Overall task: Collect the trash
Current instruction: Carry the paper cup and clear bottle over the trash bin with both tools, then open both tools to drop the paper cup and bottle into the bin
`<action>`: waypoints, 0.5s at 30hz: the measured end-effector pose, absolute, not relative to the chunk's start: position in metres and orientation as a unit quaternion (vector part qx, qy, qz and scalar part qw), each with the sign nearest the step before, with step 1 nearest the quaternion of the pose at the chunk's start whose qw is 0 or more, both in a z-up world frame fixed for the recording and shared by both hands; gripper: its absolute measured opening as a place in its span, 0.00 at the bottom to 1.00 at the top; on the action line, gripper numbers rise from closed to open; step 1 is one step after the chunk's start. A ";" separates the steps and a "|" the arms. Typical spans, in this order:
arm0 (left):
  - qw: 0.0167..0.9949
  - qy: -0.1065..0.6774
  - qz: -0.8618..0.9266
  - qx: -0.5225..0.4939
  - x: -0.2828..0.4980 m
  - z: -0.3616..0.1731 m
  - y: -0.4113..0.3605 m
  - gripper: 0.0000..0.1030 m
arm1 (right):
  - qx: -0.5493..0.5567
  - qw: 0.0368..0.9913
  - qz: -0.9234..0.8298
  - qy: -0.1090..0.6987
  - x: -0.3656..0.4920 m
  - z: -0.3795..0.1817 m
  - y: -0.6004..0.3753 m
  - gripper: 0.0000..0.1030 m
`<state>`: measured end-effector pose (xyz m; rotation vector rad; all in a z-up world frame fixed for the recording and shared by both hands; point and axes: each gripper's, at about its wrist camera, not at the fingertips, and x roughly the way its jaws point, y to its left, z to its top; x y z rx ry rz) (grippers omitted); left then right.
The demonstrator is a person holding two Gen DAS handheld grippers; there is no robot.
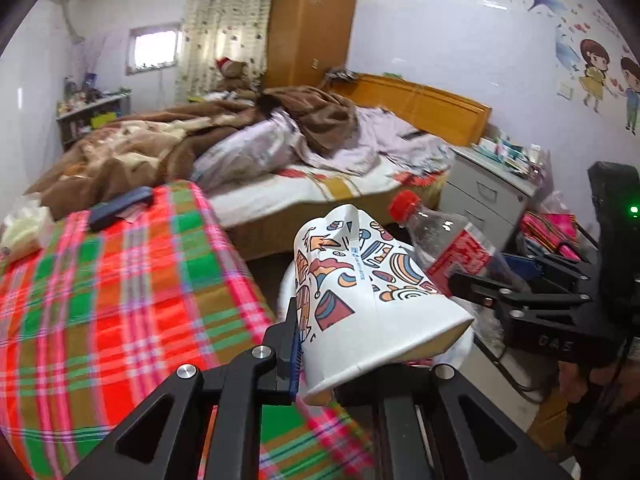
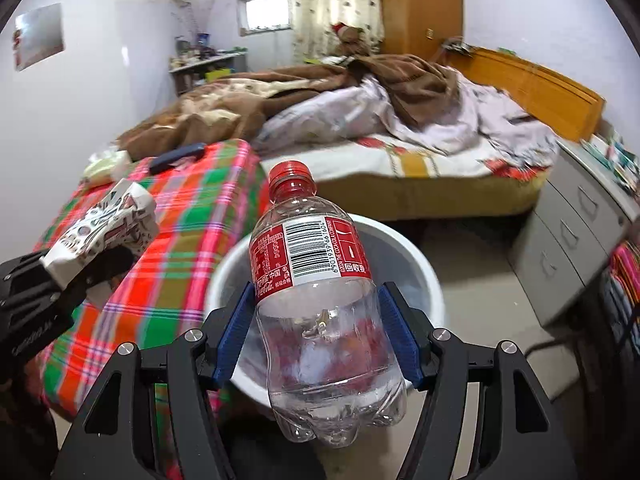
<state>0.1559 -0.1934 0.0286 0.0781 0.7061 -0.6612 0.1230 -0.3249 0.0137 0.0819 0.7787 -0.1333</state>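
Bedroom, white bin [image 2: 400, 240] below | left fingers [image 1: 289, 344] pinching crushed paper cup [image 1: 360, 280] | right fingers [image 2: 394, 328] clamping bottle [image 2: 320, 300]

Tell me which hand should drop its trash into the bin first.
Right. Its bottle hangs directly over the white bin, so opening the right gripper should drop it in. The left gripper holds the cup nearer the bin's edge.

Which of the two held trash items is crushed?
The paper cup in the left hand-held gripper: its printed wall is squashed flat. The clear bottle with the red cap in the right hand-held gripper keeps its round shape.
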 end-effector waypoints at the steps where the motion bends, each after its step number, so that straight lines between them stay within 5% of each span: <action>1: 0.883 0.342 -0.321 0.039 0.155 0.026 -0.198 0.11 | 0.043 0.920 -0.068 0.383 0.122 0.011 -0.328 0.63; 15: 0.857 0.389 -0.332 0.061 0.181 -0.021 -0.261 0.11 | 0.077 0.898 -0.080 0.426 0.140 -0.021 -0.357 0.64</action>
